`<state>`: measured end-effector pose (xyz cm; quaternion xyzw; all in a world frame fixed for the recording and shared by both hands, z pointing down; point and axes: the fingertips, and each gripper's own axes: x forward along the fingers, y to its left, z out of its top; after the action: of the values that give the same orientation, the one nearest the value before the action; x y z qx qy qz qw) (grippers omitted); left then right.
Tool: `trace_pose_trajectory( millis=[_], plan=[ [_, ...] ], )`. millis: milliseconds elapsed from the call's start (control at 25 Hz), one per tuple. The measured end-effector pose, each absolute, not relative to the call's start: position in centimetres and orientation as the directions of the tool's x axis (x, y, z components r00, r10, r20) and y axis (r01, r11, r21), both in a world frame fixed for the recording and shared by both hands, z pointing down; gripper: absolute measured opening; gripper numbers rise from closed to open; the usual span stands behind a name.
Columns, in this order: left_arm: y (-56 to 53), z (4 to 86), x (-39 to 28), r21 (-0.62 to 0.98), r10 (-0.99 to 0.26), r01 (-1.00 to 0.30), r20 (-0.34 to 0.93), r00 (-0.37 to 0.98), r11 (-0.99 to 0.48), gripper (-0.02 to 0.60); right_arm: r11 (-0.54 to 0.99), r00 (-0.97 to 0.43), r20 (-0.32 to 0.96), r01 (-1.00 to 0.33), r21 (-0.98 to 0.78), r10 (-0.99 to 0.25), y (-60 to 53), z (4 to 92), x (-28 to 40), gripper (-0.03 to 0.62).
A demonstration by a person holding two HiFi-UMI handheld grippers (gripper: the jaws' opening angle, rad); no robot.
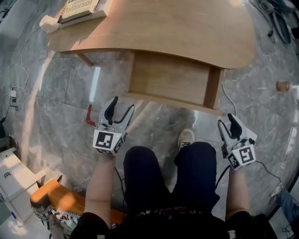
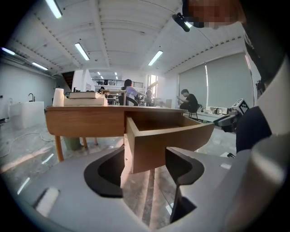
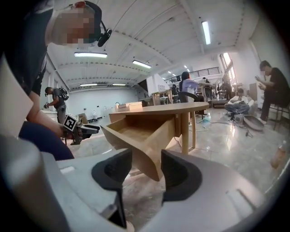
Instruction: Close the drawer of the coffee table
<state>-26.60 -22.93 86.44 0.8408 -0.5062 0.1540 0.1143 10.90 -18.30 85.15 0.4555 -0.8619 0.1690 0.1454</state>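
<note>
The wooden coffee table (image 1: 187, 28) has its drawer (image 1: 168, 77) pulled out toward me, empty inside. My left gripper (image 1: 120, 110) hangs open just short of the drawer front's left corner. My right gripper (image 1: 227, 125) is open beside the right corner, slightly nearer me. In the left gripper view the drawer's (image 2: 167, 140) corner shows beyond the open left gripper (image 2: 145, 168), with nothing between the jaws. The right gripper view shows the drawer (image 3: 136, 136) from its other corner, past the open right gripper (image 3: 147, 171).
A stack of books (image 1: 79, 9) and a white object (image 1: 49, 22) lie on the table's far left. A red item (image 1: 88, 116) and cables (image 1: 229, 100) are on the marble floor. My legs and shoe (image 1: 186, 137) are below the drawer. An orange seat (image 1: 60, 198) stands behind left.
</note>
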Motion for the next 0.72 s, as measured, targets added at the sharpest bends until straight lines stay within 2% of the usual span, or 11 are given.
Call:
trace_pose_trajectory(
  millis=[200, 520, 640, 720],
  plan=[
    [-25.2, 89.3, -26.3, 0.006, -0.82, -0.865, 0.314, 0.479, -0.502, 0.339, 0.532, -0.532, 0.354, -0.84, -0.106, -0.77, -18.9, 87.7, 10.9, 0.195],
    [-26.0, 89.7, -25.1, -0.005, -0.804, -0.83, 0.251, 0.539, -0.558, 0.353, 0.54, -0.542, 0.306, -0.836, -0.099, -0.782, -20.0, 88.2, 10.3, 0.201],
    [-25.7, 89.3, -24.8, -0.023, -0.792, -0.816, 0.258, 0.553, -0.577, 0.315, 0.532, -0.533, 0.327, -0.841, -0.099, -0.78, -20.0, 88.5, 9.8, 0.201],
    [-25.6, 89.1, -24.5, -0.046, -0.787, -0.807, 0.261, 0.559, -0.588, 0.268, 0.523, -0.521, 0.334, -0.847, -0.092, -0.785, -19.9, 88.5, 9.8, 0.201]
  ],
)
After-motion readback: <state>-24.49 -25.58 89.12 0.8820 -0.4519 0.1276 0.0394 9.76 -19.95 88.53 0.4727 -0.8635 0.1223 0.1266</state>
